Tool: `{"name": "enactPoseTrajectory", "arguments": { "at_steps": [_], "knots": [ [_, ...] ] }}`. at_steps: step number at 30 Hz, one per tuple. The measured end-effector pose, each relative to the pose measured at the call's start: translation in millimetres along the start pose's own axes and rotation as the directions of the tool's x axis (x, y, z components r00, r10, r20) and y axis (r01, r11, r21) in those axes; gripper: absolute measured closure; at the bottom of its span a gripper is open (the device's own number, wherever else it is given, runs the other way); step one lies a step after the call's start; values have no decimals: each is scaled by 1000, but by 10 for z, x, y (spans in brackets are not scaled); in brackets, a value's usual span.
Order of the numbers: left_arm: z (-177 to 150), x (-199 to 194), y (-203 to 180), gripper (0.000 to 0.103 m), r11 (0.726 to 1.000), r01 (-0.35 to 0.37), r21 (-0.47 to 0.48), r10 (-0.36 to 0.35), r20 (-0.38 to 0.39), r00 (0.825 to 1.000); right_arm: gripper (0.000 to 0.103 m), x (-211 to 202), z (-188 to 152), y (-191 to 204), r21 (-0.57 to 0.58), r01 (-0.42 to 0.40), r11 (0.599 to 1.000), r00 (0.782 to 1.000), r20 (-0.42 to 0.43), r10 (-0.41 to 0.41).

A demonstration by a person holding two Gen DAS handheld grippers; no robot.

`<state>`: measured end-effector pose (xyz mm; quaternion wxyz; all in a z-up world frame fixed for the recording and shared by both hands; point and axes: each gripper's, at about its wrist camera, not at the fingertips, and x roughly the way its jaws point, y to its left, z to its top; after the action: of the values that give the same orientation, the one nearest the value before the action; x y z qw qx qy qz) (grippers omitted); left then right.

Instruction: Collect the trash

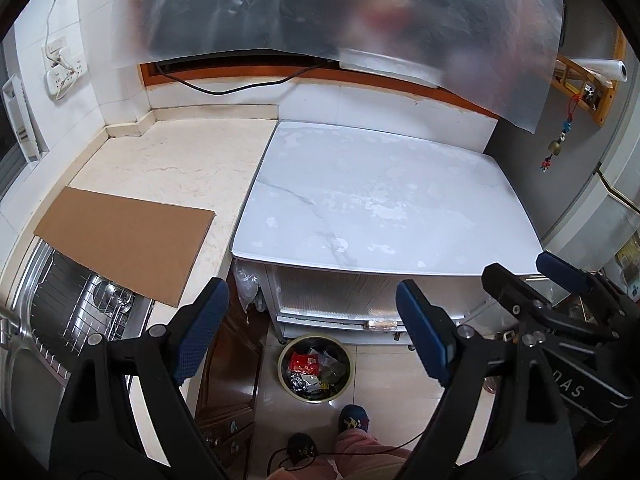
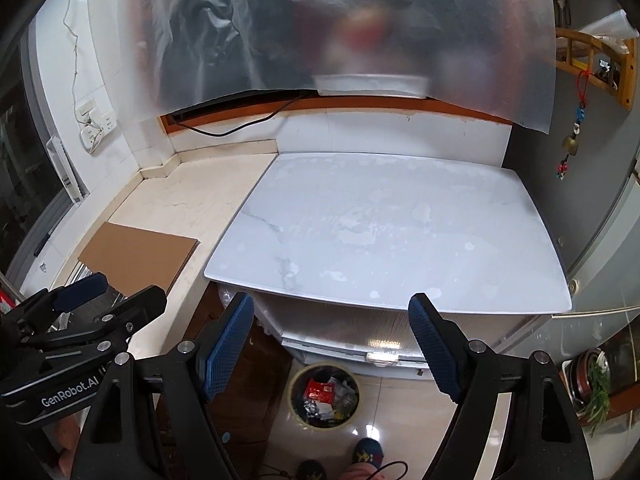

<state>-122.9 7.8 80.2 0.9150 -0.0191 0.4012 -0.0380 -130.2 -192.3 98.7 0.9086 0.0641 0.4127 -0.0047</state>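
In the right wrist view, the white lettering "GenRobot.AI" stood along the black body of the left gripper (image 2: 102, 290). In the left wrist view, the right gripper (image 1: 516, 266) carried white letters on its black body (only "DAS", seen turned, could be made out). No other writing was legible in either view.

Both views: fisheye, mounted behind own jaws, angled steeply down from above counter height.

Left wrist view: faces white marble-look table top (image 1: 384, 208); takes in cardboard sheet (image 1: 128, 240) and sink rack (image 1: 80, 304) at left; right gripper (image 1: 516, 276) enters at right edge.

Right wrist view: same heading, set slightly rightward; left gripper (image 2: 108, 292) enters at left edge.

Shared: table top (image 2: 384, 236), beige counter (image 2: 192, 200), floor bin (image 2: 324, 396), cardboard, hanging plastic film (image 2: 360, 24).
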Motion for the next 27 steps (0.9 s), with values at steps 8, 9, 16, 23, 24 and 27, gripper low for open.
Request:
{"name": "enactPoseTrajectory", "arguments": {
  "at_steps": [8, 9, 16, 23, 24, 27],
  "knots": [
    [83, 101, 31, 19, 1000, -8, 0, 8, 0, 1000, 22, 147, 80, -4, -5, 4, 1000, 1000, 7, -4],
    [92, 114, 24, 19, 1000, -11, -1, 11, 0, 1000, 22, 160, 90, -10, -6, 3, 1000, 1000, 7, -3],
    [113, 145, 47, 20, 1000, -15, -5, 15, 7, 1000, 22, 189, 115, 9, -4, 5, 1000, 1000, 15, -5],
    [133, 163, 51, 20, 1000, -16, -8, 16, 10, 1000, 22, 211, 126, 24, -5, 12, 1000, 1000, 19, -12],
    [136, 168, 49, 20, 1000, -17, -9, 17, 11, 1000, 22, 214, 125, 26, -5, 13, 1000, 1000, 20, -13],
    [139, 173, 37, 20, 1000, -21, -9, 22, 14, 1000, 22, 223, 135, 27, -4, 17, 1000, 1000, 22, -17]
  ]
}}
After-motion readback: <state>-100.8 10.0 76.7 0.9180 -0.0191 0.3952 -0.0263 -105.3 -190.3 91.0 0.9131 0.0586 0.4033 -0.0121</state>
